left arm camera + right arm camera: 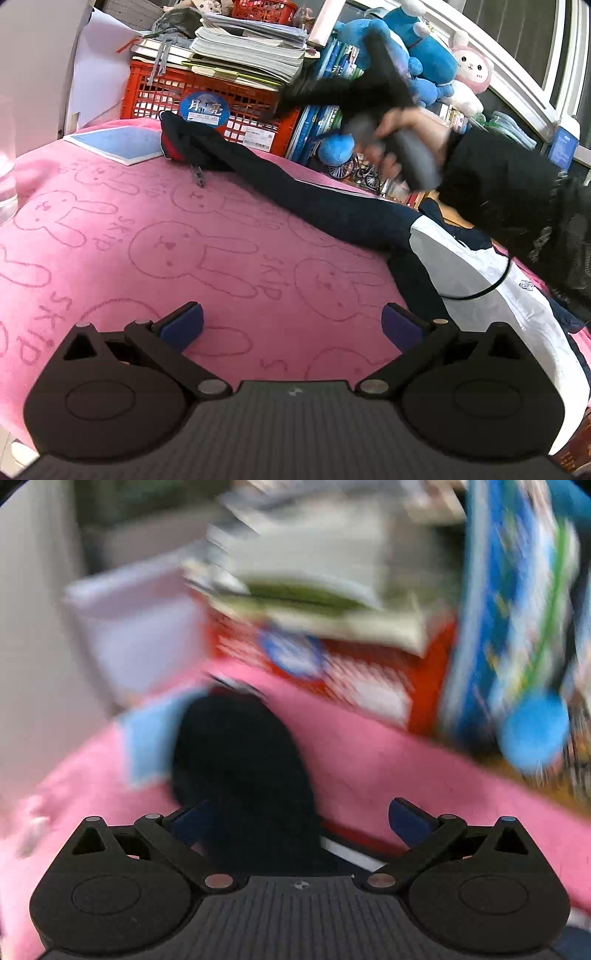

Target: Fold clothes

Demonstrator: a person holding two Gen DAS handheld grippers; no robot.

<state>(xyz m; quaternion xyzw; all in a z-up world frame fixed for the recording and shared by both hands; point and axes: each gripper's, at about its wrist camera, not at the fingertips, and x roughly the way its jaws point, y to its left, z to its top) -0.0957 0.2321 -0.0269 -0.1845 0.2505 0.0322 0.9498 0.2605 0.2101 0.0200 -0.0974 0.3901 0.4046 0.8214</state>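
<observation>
Across the centre of the left wrist view, a dark garment (314, 199) lies stretched on a pink blanket (147, 258), running from a bunched end at upper left to a white panel (480, 280) at lower right. Whether a bed or a worktop lies under the blanket cannot be told. The left hand-held gripper (291, 325) hovers over bare blanket at the bottom of the frame, jaws spread wide, nothing between them. The right hand-held gripper (369, 88) appears blurred at upper right of this view, gripped by a hand (402, 140) in a dark sleeve (498, 177), above the garment's middle. The right wrist view shows the right hand-held gripper with jaws fully apart; the dark cloth (240, 768) fills the space ahead of and partly between the fingers, but the pads do not press on it. Judged step: approach for a first grasp, with no fold yet made. The next move calls for setting the right jaws over the far end or edge of the cloth and closing on it, while the left takes a matching edge near the white panel. Only the left view shows the garment's full length, the white panel and a thin black cord (487, 288) across it. Only the right view, heavily blurred, shows the cloth's position relative to the right fingers. A red crate (207, 96) and stacked papers (251, 48) stand behind.
</observation>
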